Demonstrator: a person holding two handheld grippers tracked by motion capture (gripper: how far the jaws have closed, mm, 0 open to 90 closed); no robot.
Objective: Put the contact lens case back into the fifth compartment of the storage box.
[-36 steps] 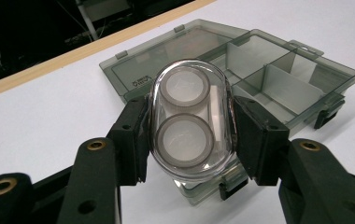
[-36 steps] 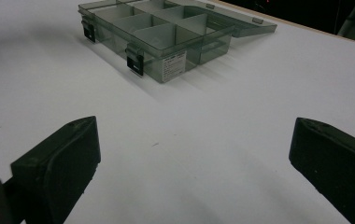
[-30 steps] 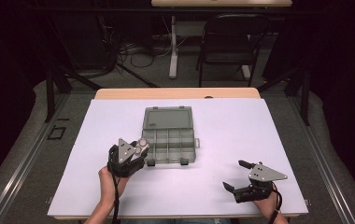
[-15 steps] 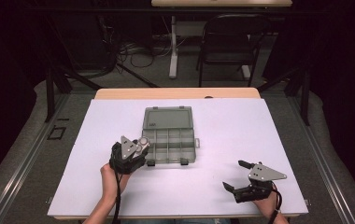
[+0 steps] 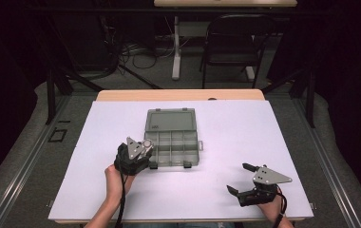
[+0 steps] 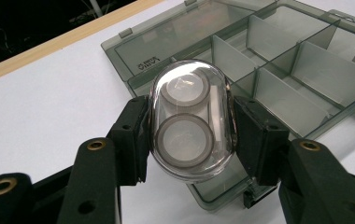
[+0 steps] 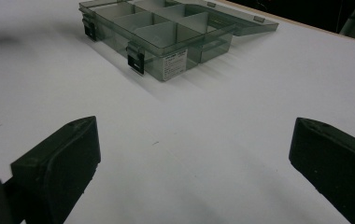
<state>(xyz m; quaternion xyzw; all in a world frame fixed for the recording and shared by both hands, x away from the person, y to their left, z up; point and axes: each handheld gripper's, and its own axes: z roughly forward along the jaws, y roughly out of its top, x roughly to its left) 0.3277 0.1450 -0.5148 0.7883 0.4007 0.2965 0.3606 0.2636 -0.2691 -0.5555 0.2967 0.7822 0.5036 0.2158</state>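
A smoky clear organizer box (image 5: pixel 171 148) lies open mid-table, its lid (image 5: pixel 170 119) laid flat behind the divided compartments. My left gripper (image 5: pixel 140 148) sits at the box's front left corner, shut on a clear oval capsule (image 6: pixel 192 119) that holds two round grey-rimmed discs. In the left gripper view the capsule is pinched between the black pads (image 6: pixel 133 135), just over the box's near edge (image 6: pixel 222 196). My right gripper (image 5: pixel 239 178) rests low at the front right, open, with nothing between its fingers. In the right gripper view it (image 7: pixel 194 158) faces the box (image 7: pixel 161 37) across bare table.
The white tabletop (image 5: pixel 264 133) has a wooden strip (image 5: pixel 178 95) along its far edge. Beyond it stand a dark chair (image 5: pixel 233 42), a table leg and cables on the floor. Two black latches (image 7: pixel 136 58) hang from the box's front wall.
My left gripper, with the capsule in it, has edged slightly forward toward the box's front left corner. The right gripper has stayed where it was.
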